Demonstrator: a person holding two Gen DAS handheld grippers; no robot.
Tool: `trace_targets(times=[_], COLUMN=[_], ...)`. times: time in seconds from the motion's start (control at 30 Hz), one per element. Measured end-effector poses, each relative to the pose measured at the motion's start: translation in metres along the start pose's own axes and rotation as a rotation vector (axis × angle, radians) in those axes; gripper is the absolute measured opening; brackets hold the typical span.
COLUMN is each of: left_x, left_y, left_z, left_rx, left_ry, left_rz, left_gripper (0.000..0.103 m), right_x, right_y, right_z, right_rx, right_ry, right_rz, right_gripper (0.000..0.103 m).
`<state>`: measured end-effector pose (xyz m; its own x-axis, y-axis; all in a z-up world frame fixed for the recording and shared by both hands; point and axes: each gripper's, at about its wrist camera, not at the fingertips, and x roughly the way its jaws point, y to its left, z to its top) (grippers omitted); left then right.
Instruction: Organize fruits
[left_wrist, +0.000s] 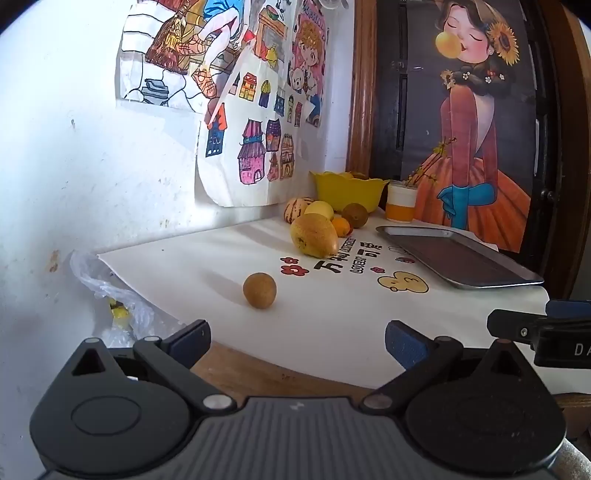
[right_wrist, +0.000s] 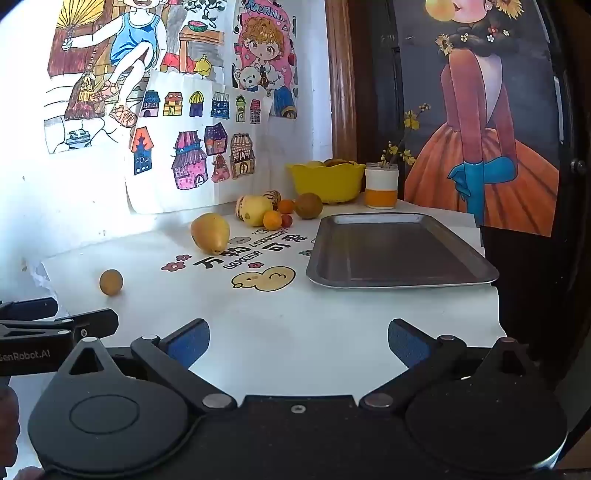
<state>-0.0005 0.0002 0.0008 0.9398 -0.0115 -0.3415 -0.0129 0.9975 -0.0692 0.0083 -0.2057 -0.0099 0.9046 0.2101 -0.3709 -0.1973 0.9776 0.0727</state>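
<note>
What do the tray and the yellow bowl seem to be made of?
The tray looks like metal, probably steel: grey, smooth, with a dull sheen and a thin rolled rim that catches light. The bowl looks like plastic: an even, opaque yellow with a scalloped moulded rim and only soft highlights. Glazed ceramic cannot be ruled out.

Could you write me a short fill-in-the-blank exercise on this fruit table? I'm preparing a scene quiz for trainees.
1. The metal tray holds ____ fruit.
2. The bowl at the back of the table is coloured ____.
3. Both the left gripper and the right gripper have their jaws ____.
4. The small round brown fruit lies alone, nearest the ____ gripper.

Missing words: no; yellow; open; left
</note>
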Motion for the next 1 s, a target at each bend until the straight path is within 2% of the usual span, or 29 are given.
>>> trace_targets(times=[0.1,1.0], left_x=[0.0045,0.0006], left_y=[-0.0008,-0.0027], left_z=[-0.0033,-0.0006], left_rx=[0.000,0.027], left_ry=[0.025,0.041], left_rz=[0.022,0.037], left_gripper=[0.103,0.103], right_x=[-0.0004,-0.0026], right_y=[0.0000,-0.0004], right_z=[0.0003,0.0002], right_rx=[-0.001,0.000], right_ry=[-0.002,0.000], right_rz=[-0.001,-0.001], right_gripper=[0.103,0.103])
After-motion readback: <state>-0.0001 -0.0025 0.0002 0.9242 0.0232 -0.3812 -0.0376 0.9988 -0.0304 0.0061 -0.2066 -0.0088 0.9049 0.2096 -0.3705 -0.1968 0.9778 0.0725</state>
